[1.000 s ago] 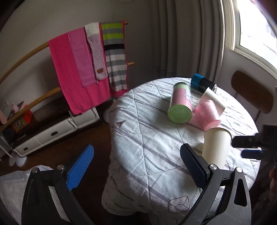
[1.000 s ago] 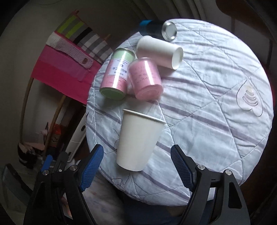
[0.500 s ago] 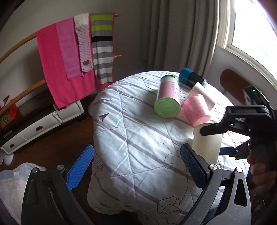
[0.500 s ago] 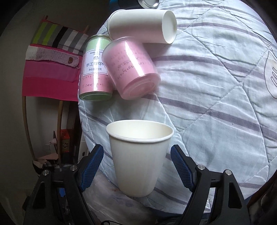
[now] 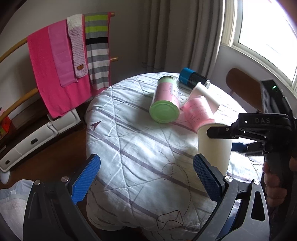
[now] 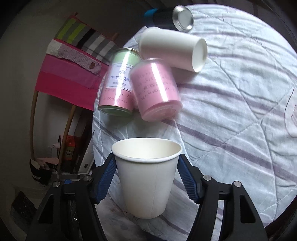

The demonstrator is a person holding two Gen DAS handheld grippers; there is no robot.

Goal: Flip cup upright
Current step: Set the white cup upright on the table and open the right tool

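A white paper cup (image 6: 147, 176) stands upright, mouth up, on the quilted round table (image 6: 241, 103). My right gripper (image 6: 146, 178) has its blue pads against both sides of the cup and is shut on it. The cup also shows in the left wrist view (image 5: 214, 146), with the right gripper (image 5: 233, 138) around it. My left gripper (image 5: 146, 178) is open and empty, held over the table's near edge to the left of the cup.
Behind the cup lie a pink cup (image 6: 156, 89), a pink-and-green can (image 6: 118, 83), a white tube (image 6: 172, 48) and a blue-capped black flask (image 6: 170, 15). A towel rack (image 5: 70, 57) stands left of the table, a chair (image 5: 243, 87) behind it.
My right gripper has moved in around the upright white cup and its pads have closed onto the cup's sides. The left gripper's view has shifted only a little.
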